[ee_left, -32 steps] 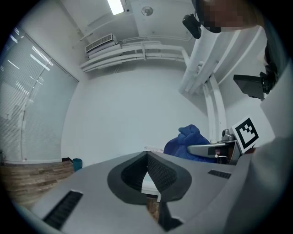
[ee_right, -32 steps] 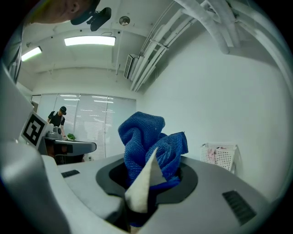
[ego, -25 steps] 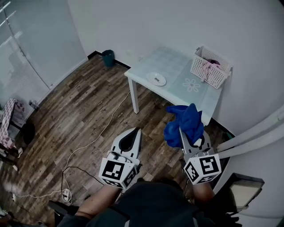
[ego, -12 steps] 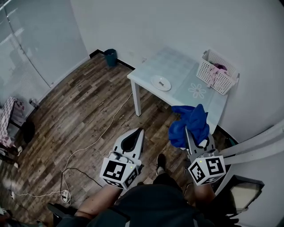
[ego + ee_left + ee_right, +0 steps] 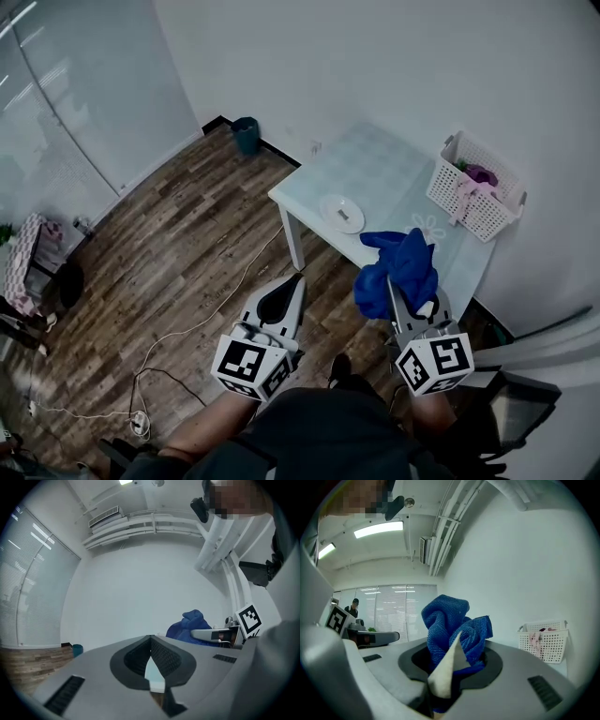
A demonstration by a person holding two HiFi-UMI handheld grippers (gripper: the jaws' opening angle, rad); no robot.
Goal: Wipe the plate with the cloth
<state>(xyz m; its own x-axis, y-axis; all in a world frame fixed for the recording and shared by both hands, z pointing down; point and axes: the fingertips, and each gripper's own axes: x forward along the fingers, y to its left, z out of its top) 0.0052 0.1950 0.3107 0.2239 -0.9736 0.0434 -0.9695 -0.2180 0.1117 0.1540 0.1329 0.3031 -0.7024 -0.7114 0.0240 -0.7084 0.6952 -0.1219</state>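
Cloth gripped, plate on the table

Right of centre in the head view, the right gripper (image 5: 394, 291) is clamped on the bunched blue cloth (image 5: 401, 264). The left gripper (image 5: 298, 279) beside it is closed and empty. Just above them, the white plate (image 5: 341, 213) sits on the pale table (image 5: 375, 159).

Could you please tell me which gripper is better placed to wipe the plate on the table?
Right. The right gripper holds the cloth in its jaws, with the plate on the table ahead. The left gripper is shut and empty.
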